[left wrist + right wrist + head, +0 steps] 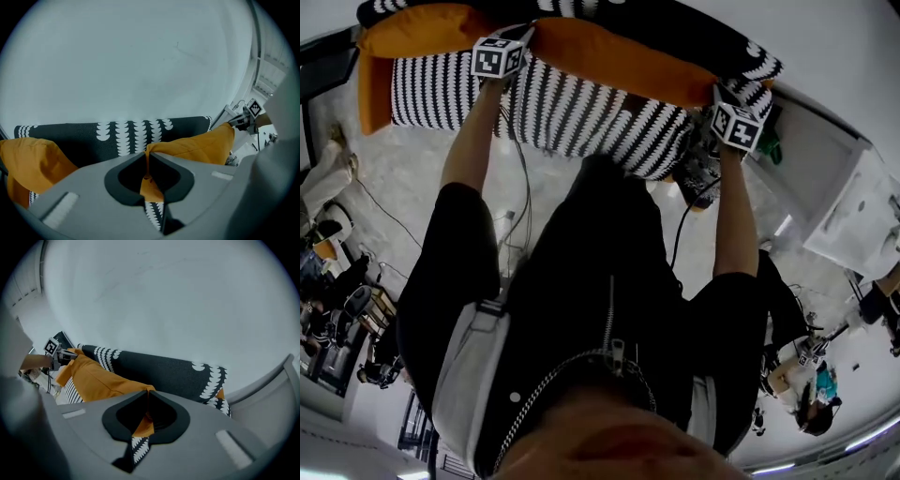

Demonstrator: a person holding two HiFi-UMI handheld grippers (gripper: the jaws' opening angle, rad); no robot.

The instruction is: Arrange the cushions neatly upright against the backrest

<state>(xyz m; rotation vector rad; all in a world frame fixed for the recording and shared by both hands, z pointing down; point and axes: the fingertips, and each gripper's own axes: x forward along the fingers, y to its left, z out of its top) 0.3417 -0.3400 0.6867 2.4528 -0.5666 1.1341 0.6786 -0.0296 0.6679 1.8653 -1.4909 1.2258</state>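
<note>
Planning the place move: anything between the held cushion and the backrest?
Nothing visible. The cushion, pinched at both corners, faces a bare stretch of backrest. A second orange cushion lies off to the left, out of the path.

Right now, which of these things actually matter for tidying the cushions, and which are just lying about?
In the job:
striped-and-orange cushion, pinched at its corners by the left gripper and the right gripper; second orange cushion; sofa backrest.

Lying about:
white cabinet; floor cable.
</note>
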